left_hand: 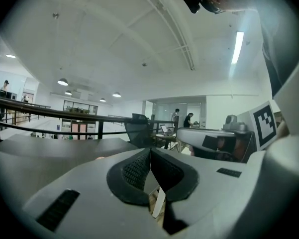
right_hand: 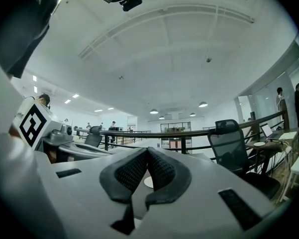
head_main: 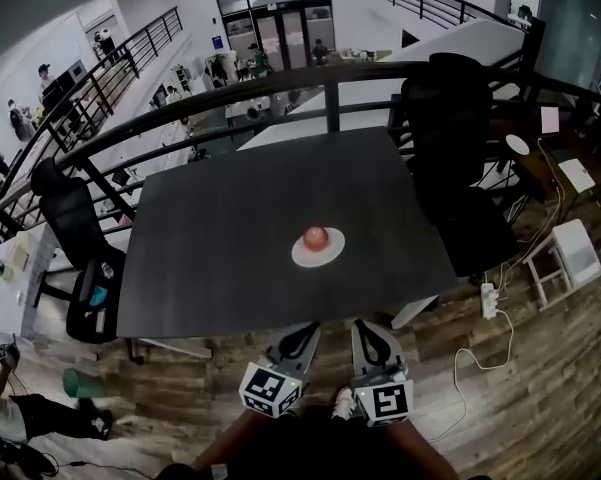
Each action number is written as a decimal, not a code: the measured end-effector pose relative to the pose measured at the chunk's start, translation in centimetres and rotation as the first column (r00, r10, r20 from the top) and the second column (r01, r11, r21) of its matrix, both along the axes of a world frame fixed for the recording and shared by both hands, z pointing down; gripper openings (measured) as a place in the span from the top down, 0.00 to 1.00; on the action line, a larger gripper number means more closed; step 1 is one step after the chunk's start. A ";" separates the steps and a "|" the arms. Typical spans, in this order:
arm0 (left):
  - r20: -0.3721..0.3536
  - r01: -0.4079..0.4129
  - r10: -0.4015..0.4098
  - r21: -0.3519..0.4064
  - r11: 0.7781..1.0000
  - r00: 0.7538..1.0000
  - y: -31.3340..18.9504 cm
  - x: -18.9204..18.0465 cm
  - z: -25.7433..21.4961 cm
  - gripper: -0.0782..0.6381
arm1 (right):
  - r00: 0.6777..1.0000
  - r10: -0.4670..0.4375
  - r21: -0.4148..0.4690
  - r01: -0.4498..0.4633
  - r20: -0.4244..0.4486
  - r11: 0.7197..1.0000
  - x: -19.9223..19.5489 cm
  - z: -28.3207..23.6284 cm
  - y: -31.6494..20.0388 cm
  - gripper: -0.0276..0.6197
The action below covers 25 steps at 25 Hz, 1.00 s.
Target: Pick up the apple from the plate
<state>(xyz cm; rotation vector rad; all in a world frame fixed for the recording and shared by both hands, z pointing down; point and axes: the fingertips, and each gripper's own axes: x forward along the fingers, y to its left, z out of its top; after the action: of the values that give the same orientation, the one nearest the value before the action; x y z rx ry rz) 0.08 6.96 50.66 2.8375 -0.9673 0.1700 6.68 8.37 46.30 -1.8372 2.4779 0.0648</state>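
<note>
Item: red round apple (head_main: 315,236), resting on white round plate (head_main: 302,259), mid dark grey rectangular bench (head_main: 210,248). Left tongs (head_main: 302,333), right tongs (head_main: 368,330): both closed tip to tip, empty, off the bench's near edge, well apart from the plate.

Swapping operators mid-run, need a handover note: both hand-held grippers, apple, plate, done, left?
Left hand-held gripper: shut, empty, just short of the table's near edge.
Right hand-held gripper: shut, empty, beside it.
Apple: on the white plate, mid-table, ahead of both, untouched.
Done: nothing picked up yet.
Left: open one gripper, reach the apple, close on it, lift it off the plate.
</note>
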 end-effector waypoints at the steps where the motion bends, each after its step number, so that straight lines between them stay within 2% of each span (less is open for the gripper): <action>1: 0.000 0.003 -0.003 -0.004 1.000 1.000 -0.1 0.6 0.0 0.86 | 1.000 -0.009 -0.006 0.009 0.000 1.000 0.4 0.3 -0.4 0.92; 5: 0.021 0.023 -0.023 -0.002 1.000 1.000 -1.0 1.9 0.2 0.86 | 0.999 -0.051 -0.017 0.052 0.003 0.999 0.4 0.8 -2.6 0.92; 11: 0.033 0.071 -0.070 -0.010 0.997 0.997 -3.2 1.4 0.2 0.86 | 0.997 -0.079 -0.018 0.079 0.012 0.997 0.9 0.9 -4.3 0.92; 16: 0.055 0.042 -0.043 0.025 0.999 0.998 -5.1 2.0 0.4 0.86 | 0.997 -0.075 -0.066 0.074 -0.022 0.995 1.4 2.2 -6.4 0.92; 21: 0.044 0.045 -0.046 0.025 0.999 0.998 -8.8 1.9 0.6 0.86 | 0.996 -0.084 -0.024 0.084 -0.021 0.996 0.9 1.3 -9.9 0.92; 25: 0.047 0.034 -0.037 0.065 0.997 0.998 -12.0 1.4 0.3 0.86 | 0.994 -0.087 -0.056 0.083 -0.063 0.995 0.6 2.0 -13.1 0.92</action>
<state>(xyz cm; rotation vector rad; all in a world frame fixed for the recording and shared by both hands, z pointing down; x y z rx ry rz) 1.45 -5.06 50.94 2.8845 -1.0509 0.2079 7.29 -4.72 48.32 -1.7740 2.6235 0.0565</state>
